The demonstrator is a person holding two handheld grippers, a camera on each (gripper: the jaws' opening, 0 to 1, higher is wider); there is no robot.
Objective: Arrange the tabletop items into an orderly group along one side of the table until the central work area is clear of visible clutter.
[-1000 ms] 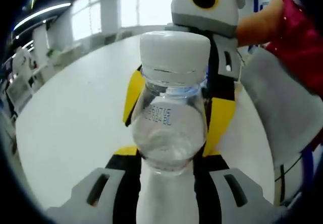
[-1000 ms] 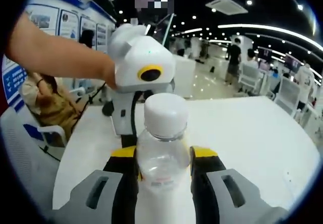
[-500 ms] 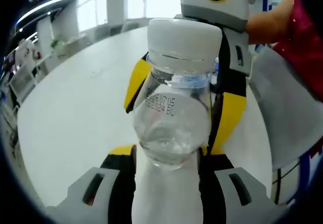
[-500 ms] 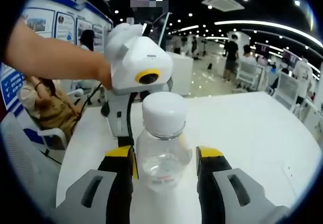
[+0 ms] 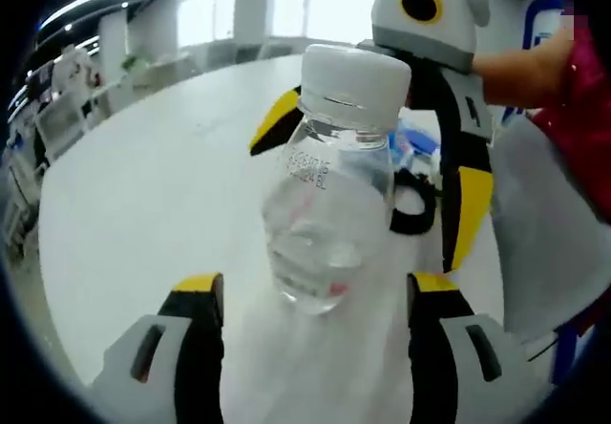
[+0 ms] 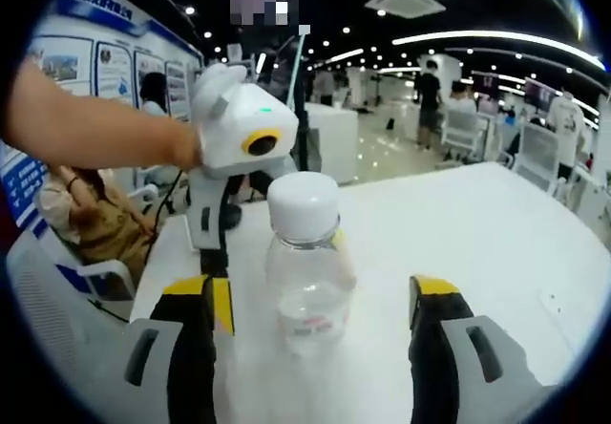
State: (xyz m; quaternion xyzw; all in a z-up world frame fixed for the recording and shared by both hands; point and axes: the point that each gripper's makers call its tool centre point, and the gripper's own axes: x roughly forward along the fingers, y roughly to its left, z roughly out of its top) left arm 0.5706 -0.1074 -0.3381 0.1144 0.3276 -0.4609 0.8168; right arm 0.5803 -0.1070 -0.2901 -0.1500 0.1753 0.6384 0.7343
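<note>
1. Both grippers' fingers stand spread wide: left gripper (image 5: 310, 300) and right gripper (image 6: 315, 300) each flank the bottle (image 6: 307, 266) without touching it.
2. Clear and white-capped, the bottle stands upright on the table (image 6: 496, 223) between the two grippers.
3. Blue items (image 5: 412, 143), too blurred to identify, lie beyond the bottle.
4. Chairs and people fill the bright hall behind.

Both tongs, left tongs (image 5: 310, 295) and right tongs (image 6: 317, 305), have grey bodies, black jaws with yellow tips; the person wears a red sleeve (image 5: 582, 109).

Right tongs (image 6: 310, 300) spread wide, capped bottle (image 6: 307, 262) between, untouched
</note>
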